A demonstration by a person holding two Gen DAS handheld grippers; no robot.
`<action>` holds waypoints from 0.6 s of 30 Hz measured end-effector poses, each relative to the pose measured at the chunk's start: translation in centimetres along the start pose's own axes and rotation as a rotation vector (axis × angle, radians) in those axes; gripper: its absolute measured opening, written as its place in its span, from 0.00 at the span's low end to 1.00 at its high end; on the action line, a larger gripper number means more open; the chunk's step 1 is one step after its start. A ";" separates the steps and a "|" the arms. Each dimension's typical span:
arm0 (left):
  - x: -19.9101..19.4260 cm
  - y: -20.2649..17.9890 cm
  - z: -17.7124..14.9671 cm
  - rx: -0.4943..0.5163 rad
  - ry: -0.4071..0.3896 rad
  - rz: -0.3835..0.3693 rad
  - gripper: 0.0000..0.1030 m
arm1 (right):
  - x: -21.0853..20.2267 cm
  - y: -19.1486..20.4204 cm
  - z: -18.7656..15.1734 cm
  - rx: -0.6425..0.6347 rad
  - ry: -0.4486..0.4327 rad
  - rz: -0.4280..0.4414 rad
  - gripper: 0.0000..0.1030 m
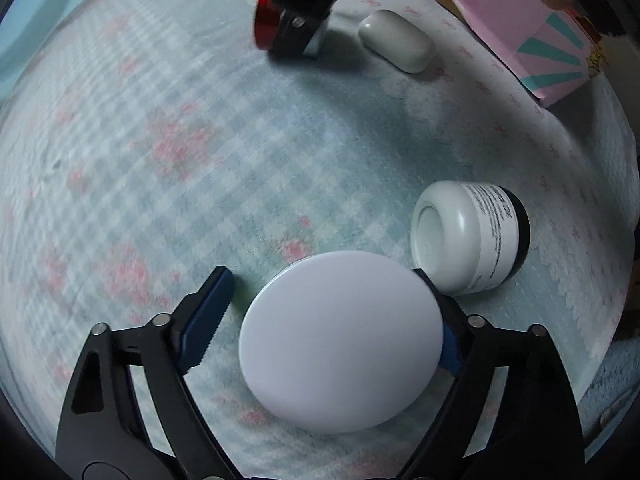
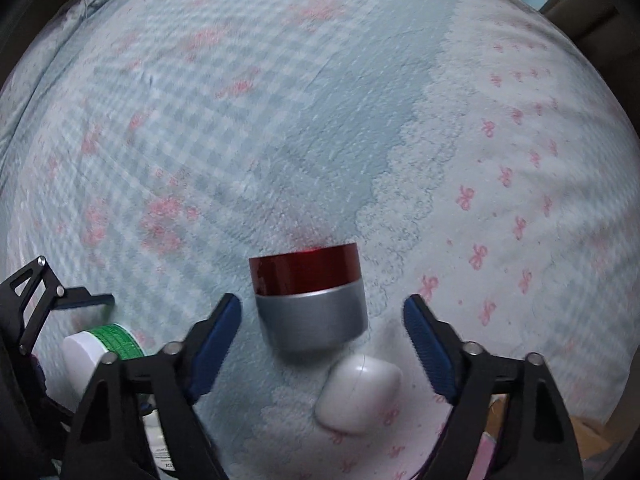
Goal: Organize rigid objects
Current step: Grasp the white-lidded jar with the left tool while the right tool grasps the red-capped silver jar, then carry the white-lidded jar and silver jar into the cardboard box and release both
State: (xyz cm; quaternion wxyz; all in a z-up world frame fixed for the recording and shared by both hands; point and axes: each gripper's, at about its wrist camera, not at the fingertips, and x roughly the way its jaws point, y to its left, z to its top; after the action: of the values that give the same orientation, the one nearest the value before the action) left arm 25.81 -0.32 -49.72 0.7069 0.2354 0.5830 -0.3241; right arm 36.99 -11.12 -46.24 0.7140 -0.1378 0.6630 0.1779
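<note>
L gripper (image 1: 326,308) is sitting low over the bed (image 1: 208,152), jaws spread w/ a white lid (image 1: 340,340) lying between them; its R pad is touching the lid's edge, L pad is standing apart from it, so not pinching. In the R wrist view that lid is showing as the cap of a tub w/ a green band (image 2: 116,340), seen side-on at lower L, w/ the L gripper's black frame around it. Just beside the lid, to the R, a white jar (image 1: 468,238) w/ black cap is lying on its side, hollow base facing the camera, printed label on the wall; whether it's touching the lid can't tell. R gripper (image 2: 322,312) is hovering w/ jaws spread wide, pinching nothing; a red-and-silver tin (image 2: 308,296) is sitting between the tips, apart from both pads, red half farther from the camera. Near it, closer to the lens, a white case (image 2: 358,394) is resting on the bed, not touching the tin. From the L wrist view the R gripper (image 1: 298,46) is showing at top, black frame beside the tin (image 1: 262,16), w/ the case (image 1: 396,40) near on the R. A pink box (image 1: 532,48) w/ teal stripes is standing at upper R, well apart from the jar. Bed cover is blue-white check w/ pink bows, blurred in parts.
</note>
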 end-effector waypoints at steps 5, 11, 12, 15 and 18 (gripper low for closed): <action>0.5 -1.2 0.4 0.028 -0.010 -0.017 0.67 | 0.5 -0.2 0.1 0.015 0.001 -0.006 0.63; 0.2 -1.6 0.0 0.021 -0.015 -0.033 0.67 | 0.6 1.1 1.1 0.000 0.006 -0.011 0.50; 0.2 -1.6 0.0 0.019 -0.015 -0.033 0.67 | 0.6 1.4 1.1 0.000 0.007 -0.016 0.50; -0.1 -0.8 -0.6 0.015 -0.020 -0.032 0.66 | 0.5 2.2 1.1 0.010 0.004 -0.020 0.50; -0.7 -0.3 -1.1 -0.006 -0.023 -0.030 0.66 | -0.1 2.5 0.7 0.030 -0.002 -0.019 0.50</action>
State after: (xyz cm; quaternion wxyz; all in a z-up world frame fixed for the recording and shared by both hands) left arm 24.77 0.35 -49.26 0.7092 0.2208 0.5794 -0.3355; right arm 36.53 -8.61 -45.99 0.7182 -0.1333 0.6636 0.1613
